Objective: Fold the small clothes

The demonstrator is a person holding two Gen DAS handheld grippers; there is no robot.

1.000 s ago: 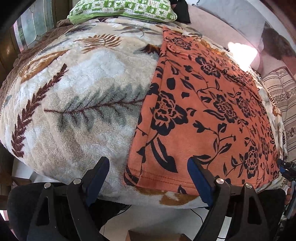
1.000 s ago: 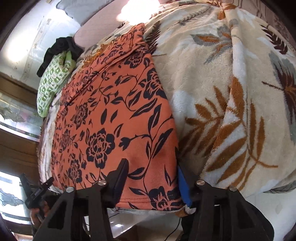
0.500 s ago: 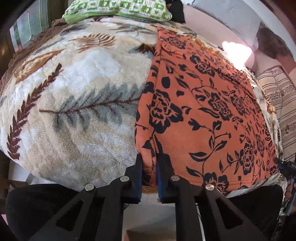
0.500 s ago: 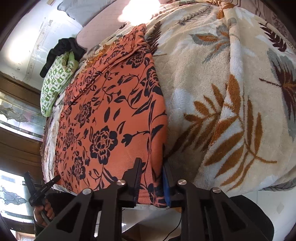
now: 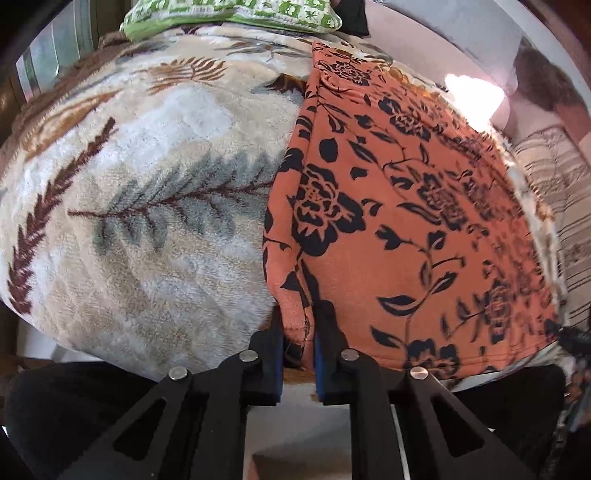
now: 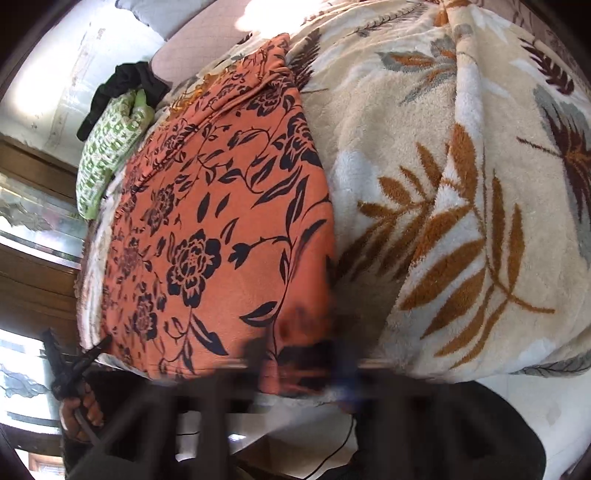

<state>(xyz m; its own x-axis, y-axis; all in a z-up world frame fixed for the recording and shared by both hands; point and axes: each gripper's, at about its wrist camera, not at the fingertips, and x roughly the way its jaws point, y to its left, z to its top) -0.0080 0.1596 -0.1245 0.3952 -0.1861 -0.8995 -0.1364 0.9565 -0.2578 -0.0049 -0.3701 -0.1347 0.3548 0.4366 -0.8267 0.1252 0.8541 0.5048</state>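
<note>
Left wrist view: the left gripper is clamped on the near left corner of an orange garment with black flowers, spread flat on a leaf-patterned fleece blanket below a green pillow. Right wrist view: the right gripper is smeared by blur at the garment's near right corner, its jaws impossible to read, while the blanket fills the right side.

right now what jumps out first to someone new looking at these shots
The orange floral garment spread flat across the leaf-patterned fleece blanket dominates both views. The left gripper is pinched on its near hem corner; the right gripper is motion-blurred at the opposite corner. A green patterned pillow lies at the far end.
</note>
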